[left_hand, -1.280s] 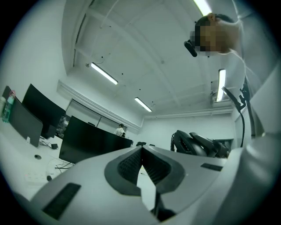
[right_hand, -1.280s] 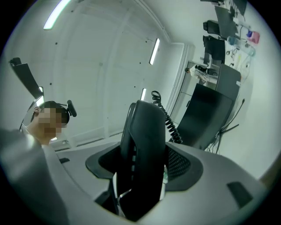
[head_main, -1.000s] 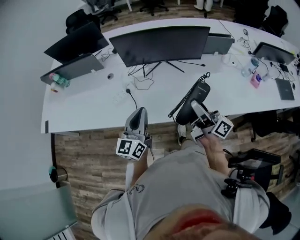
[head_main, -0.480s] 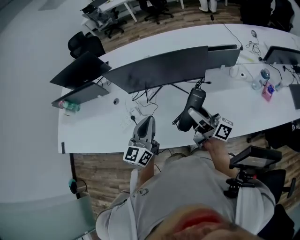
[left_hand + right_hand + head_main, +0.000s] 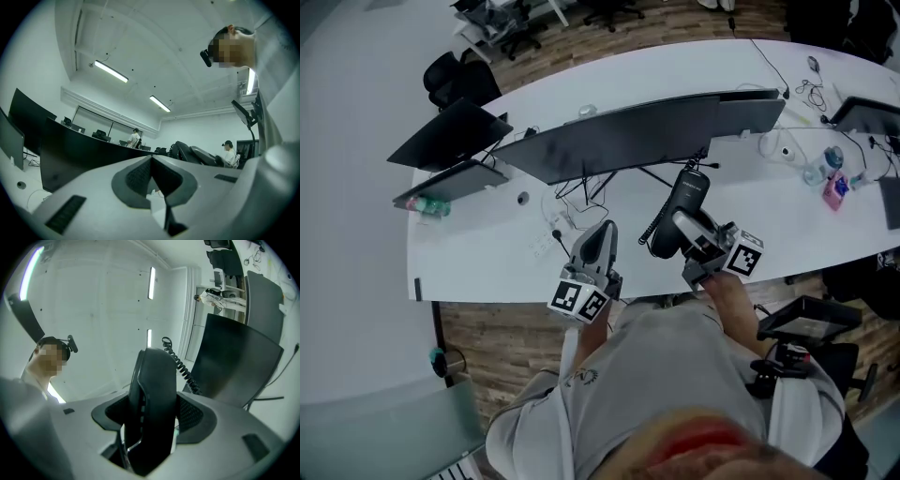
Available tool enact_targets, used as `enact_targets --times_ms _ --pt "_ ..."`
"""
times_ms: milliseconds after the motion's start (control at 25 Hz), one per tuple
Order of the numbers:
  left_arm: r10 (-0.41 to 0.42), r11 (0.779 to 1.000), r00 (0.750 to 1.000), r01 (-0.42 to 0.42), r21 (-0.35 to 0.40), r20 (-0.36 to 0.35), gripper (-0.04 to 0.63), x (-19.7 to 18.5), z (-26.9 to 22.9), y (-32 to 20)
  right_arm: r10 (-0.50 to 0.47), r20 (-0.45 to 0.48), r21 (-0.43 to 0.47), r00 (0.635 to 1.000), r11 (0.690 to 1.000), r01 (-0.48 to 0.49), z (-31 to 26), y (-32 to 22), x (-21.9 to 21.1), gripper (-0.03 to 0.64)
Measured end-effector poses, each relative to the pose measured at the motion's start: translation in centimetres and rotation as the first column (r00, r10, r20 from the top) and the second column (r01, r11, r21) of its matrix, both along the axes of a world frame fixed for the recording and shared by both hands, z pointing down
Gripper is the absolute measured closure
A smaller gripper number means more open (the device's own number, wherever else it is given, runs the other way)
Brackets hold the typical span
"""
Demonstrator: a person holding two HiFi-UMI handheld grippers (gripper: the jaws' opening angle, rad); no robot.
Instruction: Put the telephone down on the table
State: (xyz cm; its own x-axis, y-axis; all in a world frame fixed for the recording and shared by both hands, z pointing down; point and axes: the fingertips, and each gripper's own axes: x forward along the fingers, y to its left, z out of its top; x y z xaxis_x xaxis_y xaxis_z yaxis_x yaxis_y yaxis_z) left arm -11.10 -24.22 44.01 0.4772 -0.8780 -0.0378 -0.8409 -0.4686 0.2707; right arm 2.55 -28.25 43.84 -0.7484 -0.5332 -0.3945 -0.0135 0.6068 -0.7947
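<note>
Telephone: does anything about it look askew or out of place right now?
Yes: the telephone is clamped on end between the right gripper's jaws over the table, its coiled cord trailing loose. No damage shows.

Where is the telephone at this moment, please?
In the head view the telephone is right of centre, clamped in the right gripper over the white table, just in front of the wide dark monitor.

You have a white curved table [image 5: 478, 258] carrying a wide dark monitor [image 5: 628, 136] mid-table, loose cables [image 5: 581, 195] toward its near edge, and a bottle [image 5: 427, 204] at the left end.
</note>
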Motion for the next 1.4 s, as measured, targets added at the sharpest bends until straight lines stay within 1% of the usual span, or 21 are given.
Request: enact_targets --times_ms 120,240,360,440,520,640,960,1200,1320,1400 --pt "0.007 0.999 1.000 -0.007 0.032 -0.024 0.584 -0.4 -1.3 -1.1 0.005 -0.007 -0.007 1.000 1.000 -0.005 -0.7 -0.1 -0.3 0.321" --pt "0.015 0.997 0.999 -0.012 0.077 -0.040 0.584 -0.9 -2.8 -1.7 -0.001 -0.036 -0.011 0.999 1.000 0.001 -1.0 0.1 -0.9 0.321" --pt "0.019 0.994 0.999 -0.014 0.113 -0.049 0.584 -1.6 -3.7 -1.8 -0.012 -0.061 -0.030 0.998 0.999 0.010 0.1 -0.3 -2.0 0.321" --pt "0.015 0.993 0.998 -0.009 0.119 -0.054 0.584 -2.4 -3.8 -1.8 -0.020 -0.083 -0.043 0.996 0.999 0.016 1.1 -1.0 -2.9 0.321" --pt "0.005 0.993 0.998 0.002 0.118 -0.061 0.584 -3.1 -3.6 -1.8 -0.040 -0.093 -0.064 0.995 0.997 0.034 2.2 -1.5 -3.6 0.321" --pt "-0.009 0.993 0.998 0.016 0.113 -0.067 0.584 -4.2 -3.4 -1.9 -0.075 -0.077 -0.093 0.994 0.993 0.068 3.2 -2.1 -4.9 0.321" --pt "-0.035 0.992 0.997 0.043 0.121 -0.062 0.584 -6.4 -3.5 -2.9 -0.143 -0.124 -0.183 0.982 0.976 0.119 9.0 -3.9 -7.4 0.321" --pt "-0.051 0.995 0.997 0.056 0.077 -0.059 0.584 -7.6 -2.4 -2.3 -0.205 -0.212 -0.294 0.956 0.946 0.137 16.2 -4.2 -8.7 0.321" --pt "-0.061 0.996 0.997 0.064 0.057 -0.057 0.584 -8.4 -1.8 -2.2 -0.240 -0.215 -0.328 0.947 0.931 0.162 19.0 -4.2 -9.8 0.321" --pt "-0.063 0.997 0.997 0.065 0.051 -0.051 0.584 -8.7 -1.7 -2.4 -0.263 -0.267 -0.357 0.927 0.921 0.158 21.6 -4.5 -10.4 0.321"
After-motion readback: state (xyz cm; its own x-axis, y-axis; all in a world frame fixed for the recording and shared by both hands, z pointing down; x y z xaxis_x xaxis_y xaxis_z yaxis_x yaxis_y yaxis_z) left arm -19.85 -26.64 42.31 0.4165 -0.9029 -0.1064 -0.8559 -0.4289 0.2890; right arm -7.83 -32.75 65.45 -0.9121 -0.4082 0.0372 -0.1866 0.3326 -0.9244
